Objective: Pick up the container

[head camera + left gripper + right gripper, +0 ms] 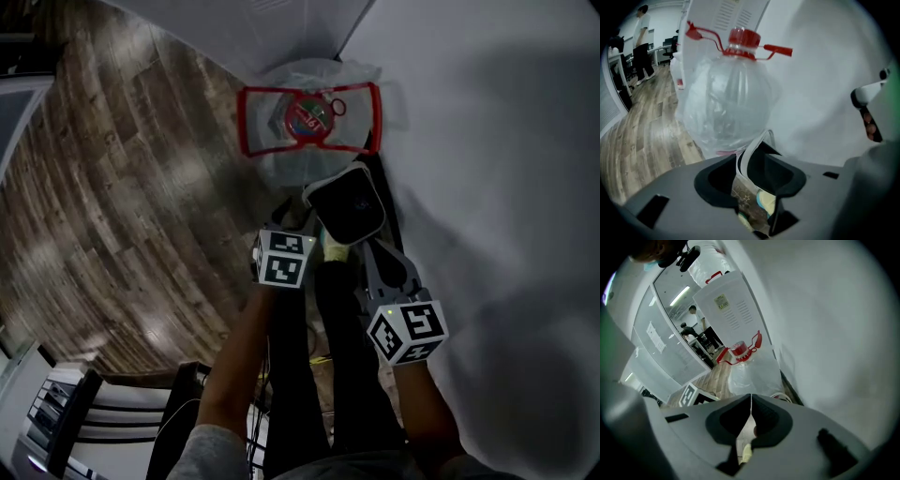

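Left gripper [757, 161]: jaws parted and released; the white-rimmed mouth of a patterned pouch [747, 197] stands between them, and the pads do not press on it.
Right gripper [751, 401]: jaws clenched together on a thin edge of the same pouch.
Pouch: held up between the two grippers, above the floor, on the near side of the container.
Container [729, 98]: a clear jug under loose clear film, resting on the wood floor [642, 140] close beside the white wall [820, 84], ahead of both grippers, neither of which touches it.
Long axis: vertical; the jug stands upright.
Pointing: the neck and red cap [743, 37] face up, toward the head view.
Handle [776, 48]: red, with arms reaching out to either side of the neck, crosswise to the long axis.
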Available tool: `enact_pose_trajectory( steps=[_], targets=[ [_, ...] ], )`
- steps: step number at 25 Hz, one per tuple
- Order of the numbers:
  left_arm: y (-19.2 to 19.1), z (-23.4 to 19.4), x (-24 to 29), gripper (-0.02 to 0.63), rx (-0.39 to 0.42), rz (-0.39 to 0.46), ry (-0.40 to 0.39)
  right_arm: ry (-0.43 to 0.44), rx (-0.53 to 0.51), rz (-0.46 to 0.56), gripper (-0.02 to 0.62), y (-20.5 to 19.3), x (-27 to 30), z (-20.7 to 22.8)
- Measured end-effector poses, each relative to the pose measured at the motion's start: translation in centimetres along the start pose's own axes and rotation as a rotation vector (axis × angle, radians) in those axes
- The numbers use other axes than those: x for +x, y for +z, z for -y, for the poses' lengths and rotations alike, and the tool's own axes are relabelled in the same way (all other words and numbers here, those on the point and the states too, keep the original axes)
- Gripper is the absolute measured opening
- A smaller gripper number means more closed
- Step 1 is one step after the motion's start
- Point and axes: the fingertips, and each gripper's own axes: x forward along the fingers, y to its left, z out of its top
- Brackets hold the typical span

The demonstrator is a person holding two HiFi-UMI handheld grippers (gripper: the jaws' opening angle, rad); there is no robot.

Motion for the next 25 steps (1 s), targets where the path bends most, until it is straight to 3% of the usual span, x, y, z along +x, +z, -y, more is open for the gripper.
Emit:
enact_pose_trajectory(
  steps=[8,15,18,21,23,25],
  targets=[
    [-2.8,-1.9,8.2,0.202,0.028,-0.037,-0.029,0.016,0.02,-0.051,0.026,-4.7,1.7,1.3],
    [-3.1,0.5,11.8,0.204,0.101,-0.105,-0.158,0.049,0.011,-0.055,0.026,-5.7,1.8,1.6],
    [-3.4,3.8,11.5,0.201,0.215,-0.136,-0.233,0.06,0.017,-0.036,0.026,-5.3,1.2,1.5],
    [-4.2,6.3,10.9,0.128,0.341,-0.171,-0.255,0.073,0.01,-0.028,0.026,-4.7,0.5,1.0],
    [-3.9,7.7,11.1,0.072,0.372,-0.167,-0.259,0.081,0.003,-0.017,0.026,-4.2,0.1,0.9],
    [-3.2,8.8,11.6,0.069,0.395,-0.168,-0.261,0.081,0.006,-0.007,0.026,-3.9,-0.1,1.2]
  ],
)
